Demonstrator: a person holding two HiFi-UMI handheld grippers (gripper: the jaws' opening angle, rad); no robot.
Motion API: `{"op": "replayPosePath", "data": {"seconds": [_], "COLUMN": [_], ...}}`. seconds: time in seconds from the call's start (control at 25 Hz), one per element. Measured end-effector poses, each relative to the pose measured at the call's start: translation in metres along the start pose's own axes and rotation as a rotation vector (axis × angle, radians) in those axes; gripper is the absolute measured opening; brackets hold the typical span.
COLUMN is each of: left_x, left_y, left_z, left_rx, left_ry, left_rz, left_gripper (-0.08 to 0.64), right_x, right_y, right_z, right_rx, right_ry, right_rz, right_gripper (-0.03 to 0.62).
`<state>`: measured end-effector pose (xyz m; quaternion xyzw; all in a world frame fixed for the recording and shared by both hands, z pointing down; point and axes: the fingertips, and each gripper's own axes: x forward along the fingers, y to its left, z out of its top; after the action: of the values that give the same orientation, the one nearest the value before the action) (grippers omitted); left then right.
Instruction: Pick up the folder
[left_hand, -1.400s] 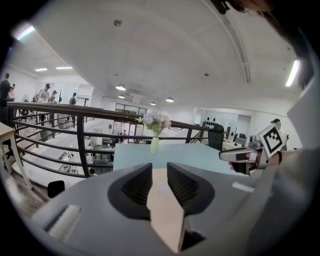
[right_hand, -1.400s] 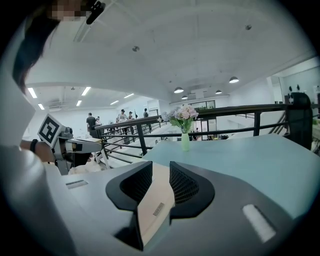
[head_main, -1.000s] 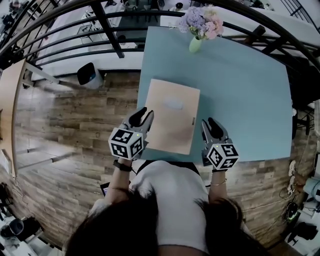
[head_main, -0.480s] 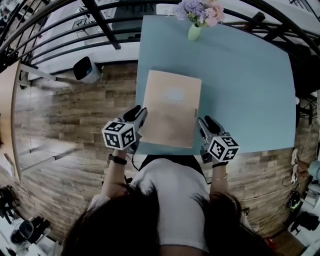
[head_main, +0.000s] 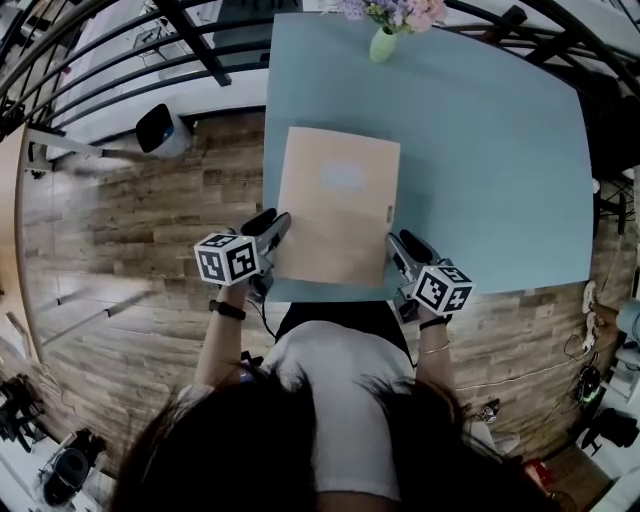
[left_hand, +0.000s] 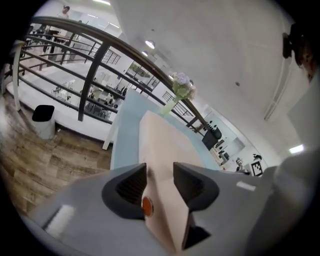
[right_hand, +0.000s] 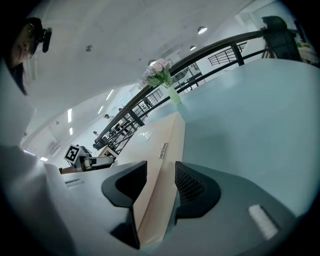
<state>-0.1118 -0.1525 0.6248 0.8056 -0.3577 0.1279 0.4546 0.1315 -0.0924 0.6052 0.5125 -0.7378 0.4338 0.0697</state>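
Note:
A pale tan folder (head_main: 338, 205) lies flat near the front edge of the light blue table (head_main: 480, 150). My left gripper (head_main: 272, 222) is at its near left corner and my right gripper (head_main: 395, 243) is at its near right corner. In the left gripper view the folder (left_hand: 165, 145) runs between the jaws of the left gripper (left_hand: 160, 172). In the right gripper view the folder's (right_hand: 155, 150) edge lies between the jaws of the right gripper (right_hand: 161, 172). Both pairs of jaws have just been opening and straddle the folder without clamping it.
A green vase of flowers (head_main: 385, 40) stands at the table's far edge. A dark railing (head_main: 190, 40) runs behind the table. A black-and-white bin (head_main: 160, 128) stands on the wooden floor (head_main: 120, 260) to the left. The person stands at the table's front edge.
Both grippers have sunk and rolled, coming down onto the folder's near corners. Their jaws stand wider than before. The folder has stayed on the table.

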Motion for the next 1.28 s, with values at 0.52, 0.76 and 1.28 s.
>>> {"op": "replayPosePath", "data": {"seconds": [0.52,0.76,1.28], "left_x": [0.022,0.036,0.039], "left_y": [0.002,-0.014,-0.008], "left_z": [-0.014,-0.035,-0.038], "left_rx": [-0.148,-0.274,-0.301], "left_ry": [0.092,0.157,0.177], "left_rz": [-0.128,-0.196,-0.214], "left_gripper": [0.312,0.322,0.310], "right_x": [0.014,0.008,0.022], "right_y": [-0.007,-0.023,-0.034], "right_z": [-0.007,-0.004,-0.018], "right_rx": [0.091,0.149,0.344], "right_ry": [0.030,0.028,0.205], "right_rz": [0.055,0.048,0.244], "right_gripper": [0.152,0.166,0.279]}}
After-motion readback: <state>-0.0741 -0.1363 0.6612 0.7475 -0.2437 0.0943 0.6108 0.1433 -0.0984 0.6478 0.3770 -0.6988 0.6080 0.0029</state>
